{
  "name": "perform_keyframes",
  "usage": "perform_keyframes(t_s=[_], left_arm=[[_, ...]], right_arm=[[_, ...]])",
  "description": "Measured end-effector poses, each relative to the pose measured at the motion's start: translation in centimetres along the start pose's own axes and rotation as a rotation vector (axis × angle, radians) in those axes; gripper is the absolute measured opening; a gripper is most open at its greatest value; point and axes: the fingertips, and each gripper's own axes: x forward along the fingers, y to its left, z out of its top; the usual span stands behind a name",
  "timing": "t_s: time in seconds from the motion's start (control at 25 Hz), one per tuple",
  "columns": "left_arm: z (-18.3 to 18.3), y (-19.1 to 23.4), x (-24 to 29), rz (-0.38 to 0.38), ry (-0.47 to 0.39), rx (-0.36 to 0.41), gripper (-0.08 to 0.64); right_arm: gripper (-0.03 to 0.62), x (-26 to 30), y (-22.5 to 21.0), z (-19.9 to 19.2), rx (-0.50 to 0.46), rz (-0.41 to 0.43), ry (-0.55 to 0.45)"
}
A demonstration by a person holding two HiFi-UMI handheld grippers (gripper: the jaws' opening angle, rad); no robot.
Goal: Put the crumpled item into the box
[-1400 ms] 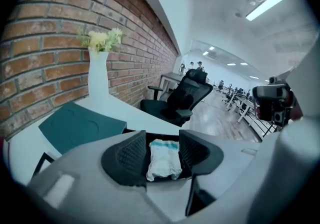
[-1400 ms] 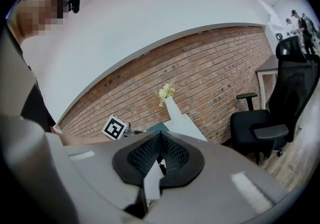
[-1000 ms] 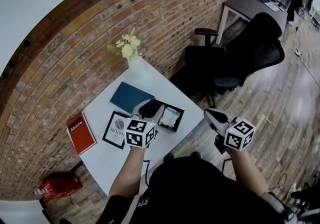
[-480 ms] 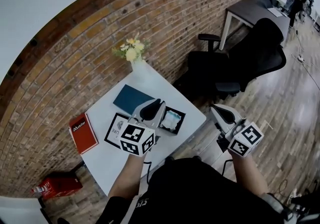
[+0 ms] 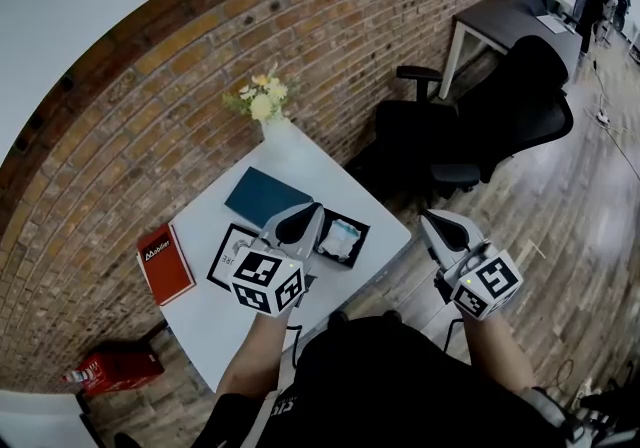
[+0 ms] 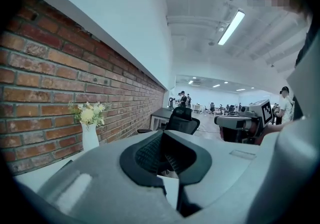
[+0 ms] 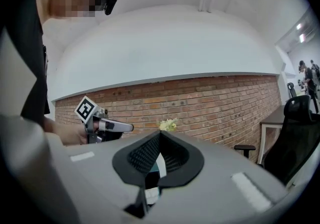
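A pale crumpled item (image 5: 342,233) lies inside the shallow black box (image 5: 361,232) on the white table (image 5: 200,321). My left gripper (image 5: 303,219) hovers at the box's left edge, above the table; its jaws are closing and their tips meet with nothing between them (image 6: 162,133). My right gripper (image 5: 436,226) is off the table's right corner, over the wooden floor. It is shut and holds nothing (image 7: 160,133). Each gripper shows in the other's view: the right gripper (image 6: 240,120) and the left gripper (image 7: 107,126).
On the table lie a teal book (image 5: 262,196), a black-and-white book (image 5: 228,254) and a red book (image 5: 165,264). A white vase of flowers (image 5: 262,101) stands at the far corner by the brick wall. A black office chair (image 5: 480,116) stands right.
The left gripper's jaws have gone from spread to closed, and it has drawn back a little from the box. The right gripper has shifted slightly lower and right.
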Motion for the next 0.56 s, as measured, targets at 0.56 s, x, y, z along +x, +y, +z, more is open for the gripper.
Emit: perform_keyframes(t_s=[0.56], left_arm=[[-0.1,-2.1,0.5,-0.059,-0.013,0.089,0.009]], right_arm=[[-0.002,-0.7,-0.7,-0.9,0.026,-0.014,0.003]])
